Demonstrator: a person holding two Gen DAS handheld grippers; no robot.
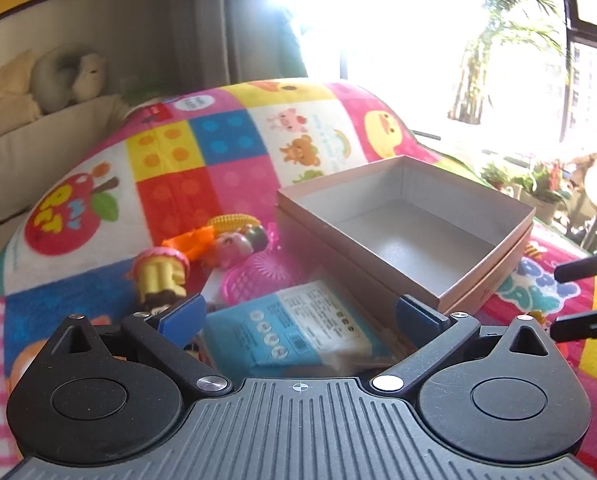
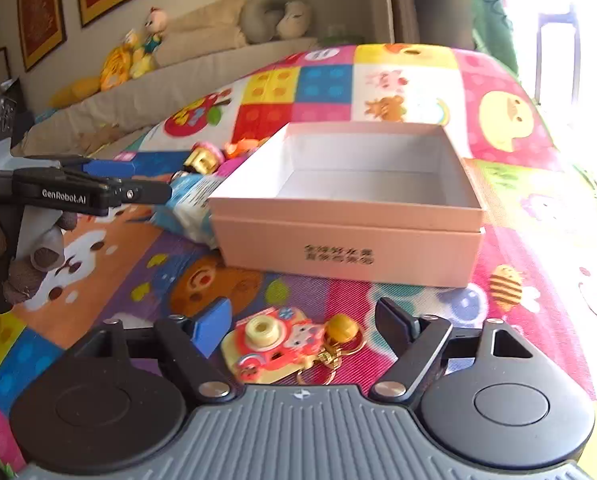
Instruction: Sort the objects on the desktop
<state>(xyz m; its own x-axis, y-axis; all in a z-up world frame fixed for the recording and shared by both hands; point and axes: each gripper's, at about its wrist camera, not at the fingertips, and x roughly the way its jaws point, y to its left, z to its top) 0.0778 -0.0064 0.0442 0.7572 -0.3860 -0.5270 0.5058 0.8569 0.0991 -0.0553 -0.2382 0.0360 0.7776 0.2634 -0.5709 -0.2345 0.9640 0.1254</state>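
A bright patchwork play mat (image 2: 510,184) covers the tabletop. On it sits an open pink box (image 2: 350,240), its pale inside bare and printed dark characters on its near wall.

From the right wrist camera, the right tool (image 2: 304,320) is spread wide, low over the mat just in front of the box. Between its fingers (image 2: 214,320), touching neither, lies a red toy camera keychain (image 2: 274,344) with a yellow bell (image 2: 340,328) and gold clips at its right side. At the left edge of this view the left tool (image 2: 138,190) appears from the side, held by a gloved hand (image 2: 38,256); its tips point toward a blue packet (image 2: 190,204) lying against the box's left corner.

From the left wrist camera, the left tool (image 1: 300,312) is also spread wide, with the blue packet (image 1: 298,328) lying between its blue fingertips (image 1: 184,314) and not gripped. The box (image 1: 414,240) stands just right of the packet. Beyond the packet is a small cluster of toys: a pink and yellow figure (image 1: 160,274), an orange piece (image 1: 192,242), a yellow ridged piece (image 1: 232,222), a pink round toy (image 1: 230,246) and a pink plastic disc (image 1: 254,280). These are blurred. The right tool's dark fingers show at the right edge (image 1: 586,292).
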